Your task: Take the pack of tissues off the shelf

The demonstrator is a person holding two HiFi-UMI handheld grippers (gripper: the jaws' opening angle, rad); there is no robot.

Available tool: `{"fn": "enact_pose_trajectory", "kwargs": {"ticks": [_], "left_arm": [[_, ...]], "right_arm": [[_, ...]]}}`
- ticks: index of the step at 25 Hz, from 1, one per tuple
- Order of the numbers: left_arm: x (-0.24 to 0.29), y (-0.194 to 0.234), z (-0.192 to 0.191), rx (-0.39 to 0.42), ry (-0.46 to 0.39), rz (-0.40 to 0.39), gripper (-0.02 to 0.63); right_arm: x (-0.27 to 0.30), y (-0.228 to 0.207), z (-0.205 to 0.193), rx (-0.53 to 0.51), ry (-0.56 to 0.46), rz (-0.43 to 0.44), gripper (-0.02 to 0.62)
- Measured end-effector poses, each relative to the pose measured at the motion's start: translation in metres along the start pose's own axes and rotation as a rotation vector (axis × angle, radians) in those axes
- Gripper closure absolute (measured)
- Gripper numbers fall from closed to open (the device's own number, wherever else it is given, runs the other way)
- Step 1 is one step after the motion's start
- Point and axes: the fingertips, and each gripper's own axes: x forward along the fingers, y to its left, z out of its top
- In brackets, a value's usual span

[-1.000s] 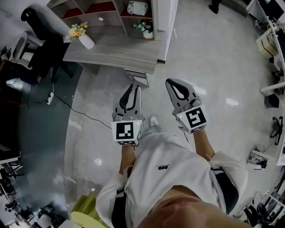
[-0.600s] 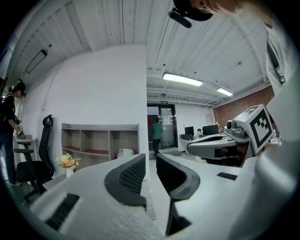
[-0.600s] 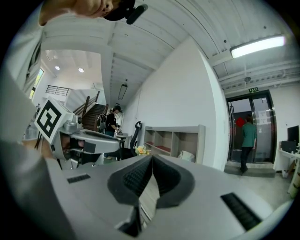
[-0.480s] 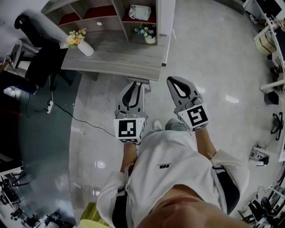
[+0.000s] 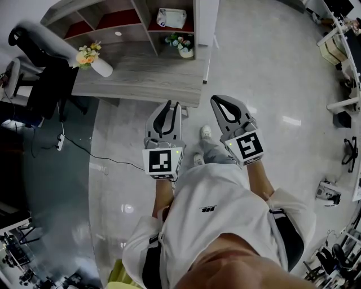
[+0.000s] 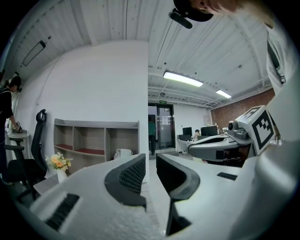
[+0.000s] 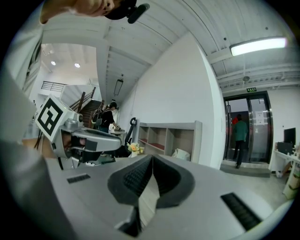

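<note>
Closer now: desk (image 5: 146, 73) slides up toward both grippers, aimed ahead for the approach. Left gripper (image 5: 172, 106) sits slightly apart, right gripper (image 5: 216, 101) closed, both empty. Tissues (image 5: 171, 18) wait in the shelf's (image 5: 198, 28) right cubby.

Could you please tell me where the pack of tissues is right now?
In the head view the pack of tissues sits in the rightmost compartment of the shelf, top centre, just behind the small flower pot.

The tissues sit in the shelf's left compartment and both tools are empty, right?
Not quite: the tissues sit in the shelf's right compartment, as the head view shows. The left tool and right tool are indeed empty.
</note>
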Motion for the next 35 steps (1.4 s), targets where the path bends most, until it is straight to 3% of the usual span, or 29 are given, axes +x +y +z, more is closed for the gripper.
{"fn": "enact_pose_trajectory", "kwargs": {"ticks": [35], "left_arm": [[0.185,0.049,0.006,0.020,0.068,0.100,0.520]], "right_arm": [[0.133,-0.147,-0.007,0.052,-0.026,0.111,0.569]]}}
